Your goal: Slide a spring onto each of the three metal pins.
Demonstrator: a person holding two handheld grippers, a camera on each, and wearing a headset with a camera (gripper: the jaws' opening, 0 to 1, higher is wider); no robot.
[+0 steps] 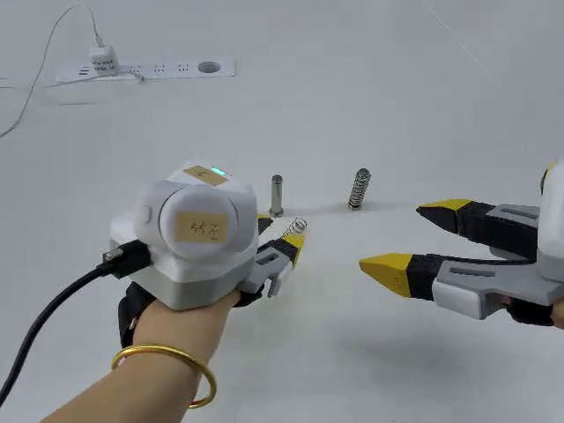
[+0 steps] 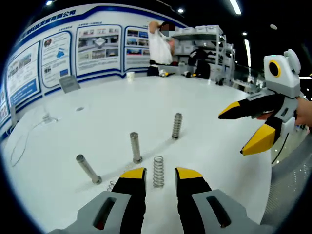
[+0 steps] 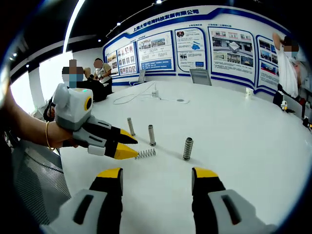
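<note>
In the head view, your left gripper is clamped on a spring, which juts from its yellow tips just above the white bench. It is near the middle pin, which is bare. Off to the right the sprung pin already carries its coil. Your right gripper hovers with its jaws wide apart and nothing between them. In the left gripper view, the held spring runs forward between the 2 tips, and the middle pin stands just beyond it, slightly left. The outer pin, also bare, is further left, with what looks like a loose spring lying by its base. In the right gripper view, the held spring lies nearly level, its free end pointing toward the sprung pin and not down over any pin top. I judge 1 of 3 done, with the middle pin the likely target. Roll your wrist until the coil stands upright, then bring its open end square over the pin top. Lower it slowly so the pin enters cleanly. Keep the squeeze light so the coil isn't crushed, and let go only once the coil has caught on the pin. Your right gripper is free to steady the coil if it tips.
</note>
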